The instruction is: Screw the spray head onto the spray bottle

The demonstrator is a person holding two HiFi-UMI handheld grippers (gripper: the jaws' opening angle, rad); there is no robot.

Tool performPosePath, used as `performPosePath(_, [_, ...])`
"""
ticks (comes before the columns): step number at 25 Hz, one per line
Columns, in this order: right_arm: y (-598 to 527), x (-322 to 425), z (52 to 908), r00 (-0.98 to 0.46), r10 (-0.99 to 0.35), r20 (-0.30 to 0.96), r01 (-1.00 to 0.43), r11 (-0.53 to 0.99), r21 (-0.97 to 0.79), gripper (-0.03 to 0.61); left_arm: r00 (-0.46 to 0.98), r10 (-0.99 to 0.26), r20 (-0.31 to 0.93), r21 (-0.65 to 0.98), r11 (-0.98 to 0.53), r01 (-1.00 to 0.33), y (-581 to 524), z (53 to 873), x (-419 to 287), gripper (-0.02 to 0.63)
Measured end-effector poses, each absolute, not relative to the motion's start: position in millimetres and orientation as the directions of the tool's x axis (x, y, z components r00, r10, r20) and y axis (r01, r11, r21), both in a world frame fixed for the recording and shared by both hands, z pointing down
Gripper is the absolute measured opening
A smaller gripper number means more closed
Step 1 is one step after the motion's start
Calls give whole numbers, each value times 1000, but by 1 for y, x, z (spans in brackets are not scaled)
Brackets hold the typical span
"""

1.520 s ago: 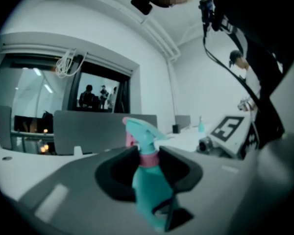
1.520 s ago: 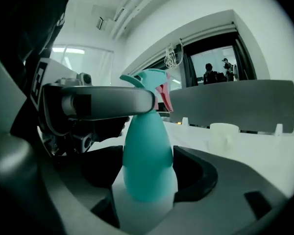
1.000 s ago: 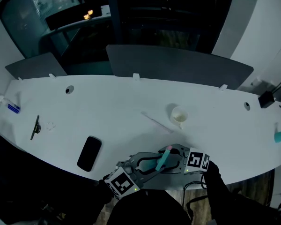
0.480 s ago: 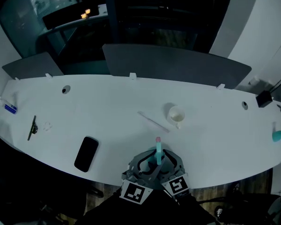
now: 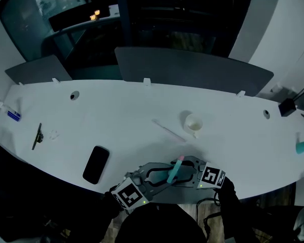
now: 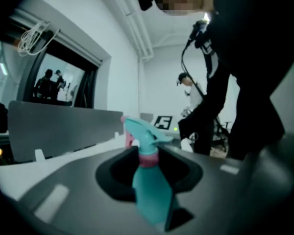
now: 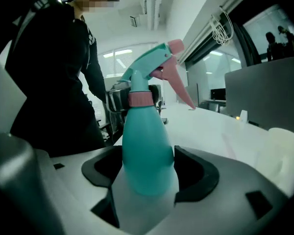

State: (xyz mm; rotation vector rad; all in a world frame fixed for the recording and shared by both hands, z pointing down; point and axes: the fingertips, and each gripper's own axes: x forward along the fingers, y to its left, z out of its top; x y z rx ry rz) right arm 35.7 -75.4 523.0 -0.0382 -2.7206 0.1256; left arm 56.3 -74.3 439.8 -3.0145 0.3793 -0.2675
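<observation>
A teal spray bottle (image 5: pixel 174 170) with a pink collar and a teal spray head with a pink trigger sits at the table's front edge, its top leaning to the right. My left gripper (image 5: pixel 164 178) comes in from the lower left and is shut on the bottle's lower part (image 6: pixel 152 199). From the right, my right gripper (image 5: pixel 182 172) has its black pads closed on the wide body (image 7: pixel 148 155). The spray head (image 7: pixel 154 65) sits on the bottle's neck above the collar. The bottle's base is hidden by the jaws.
A white cup (image 5: pixel 193 124) and a thin white strip (image 5: pixel 168 131) lie just beyond the grippers. A black phone (image 5: pixel 96 164) rests to the left, with a dark clip (image 5: pixel 38 136) farther left. A grey divider panel (image 5: pixel 192 70) stands along the table's back.
Half a second ago both grippers pointed straight away from me with the bottle upright. They have swung apart again and the bottle now leans right, as it did a second ago.
</observation>
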Motion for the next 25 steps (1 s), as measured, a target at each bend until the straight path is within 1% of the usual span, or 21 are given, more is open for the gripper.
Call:
performPosePath(1, [-77, 35, 524, -911, 48, 409, -5, 992, -127, 324, 951, -260, 165, -112, -963, -244, -75, 440, 55, 133])
performPosePath(2, [-79, 37, 524, -913, 14, 407, -55, 986, -157, 324, 945, -289, 153, -107, -955, -275, -78, 439, 53, 133])
performPosePath(3, [-83, 41, 523, -917, -58, 394, -136, 976, -173, 324, 932, -337, 132, -100, -940, -325, -81, 437, 52, 133])
performPosePath(4, [-88, 48, 521, -915, -159, 371, -238, 955, -178, 338, 913, -393, 111, -97, -918, -383, -85, 434, 50, 133])
performPosePath(6, [-94, 60, 512, -878, -371, 303, -438, 877, -196, 347, 861, -503, 76, -102, -863, -495, -91, 432, 49, 133])
performPosePath(7, [-94, 62, 509, -850, -448, 278, -508, 837, -204, 347, 832, -551, 63, -105, -833, -543, -94, 432, 50, 133])
performPosePath(9, [-91, 54, 507, -799, -535, 276, -587, 793, -164, 347, 775, -630, 44, -108, -774, -623, -97, 432, 52, 133])
performPosePath(11, [-90, 44, 510, -734, -605, 308, -656, 749, -94, 346, 731, -682, 28, -97, -730, -677, -100, 432, 55, 133])
performPosePath(13, [-97, 43, 513, -670, -667, 326, -721, 689, -70, 345, 716, -698, 10, -85, -714, -695, -100, 430, 58, 133])
performPosePath(14, [-99, 43, 515, -663, -671, 332, -725, 686, -64, 344, 719, -695, -1, -82, -716, -693, -101, 428, 59, 133])
performPosePath(16, [-99, 43, 521, -709, -619, 338, -670, 741, -46, 339, 738, -674, -15, -81, -735, -673, -100, 426, 58, 133])
performPosePath(18, [-95, 43, 524, -789, -516, 333, -555, 831, -29, 338, 783, -622, -9, -84, -780, -621, -96, 427, 58, 133])
performPosePath(22, [-81, 35, 518, -913, -225, 341, -250, 968, -30, 337, 901, -432, 25, -89, -899, -429, -82, 427, 57, 133])
performPosePath(25, [-73, 34, 522, -924, -26, 382, -46, 998, -43, 337, 949, -293, 116, -89, -955, -284, -73, 438, 55, 133])
